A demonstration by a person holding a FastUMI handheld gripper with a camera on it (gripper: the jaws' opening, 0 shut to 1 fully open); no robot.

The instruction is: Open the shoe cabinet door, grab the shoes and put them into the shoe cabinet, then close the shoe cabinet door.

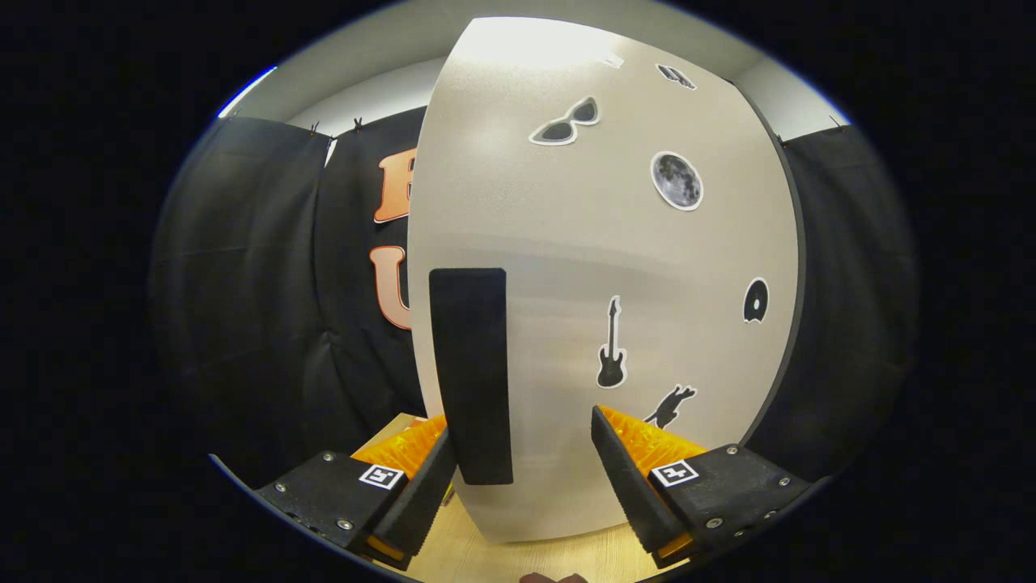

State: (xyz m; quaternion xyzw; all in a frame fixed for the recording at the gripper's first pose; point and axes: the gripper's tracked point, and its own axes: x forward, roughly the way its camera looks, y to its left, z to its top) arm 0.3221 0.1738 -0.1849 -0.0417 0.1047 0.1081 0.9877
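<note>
The shoe cabinet door (583, 243) is a pale panel standing right in front of me, dotted with small stickers: sunglasses, a moon, a guitar, a disc. A black vertical handle strip (471, 372) runs along its left edge. My gripper (520, 425) is open, and the lower end of the handle lies between its fingers. The left finger (421, 494) is right beside the handle at the door's left edge. The right finger (623, 478) stands well apart from the handle, in front of the door's face. Neither finger presses on the handle.
Black cloth (243, 308) hangs to the left of the door and again to its right. A light wooden surface (518, 559) lies under the door's lower edge, below the fingers.
</note>
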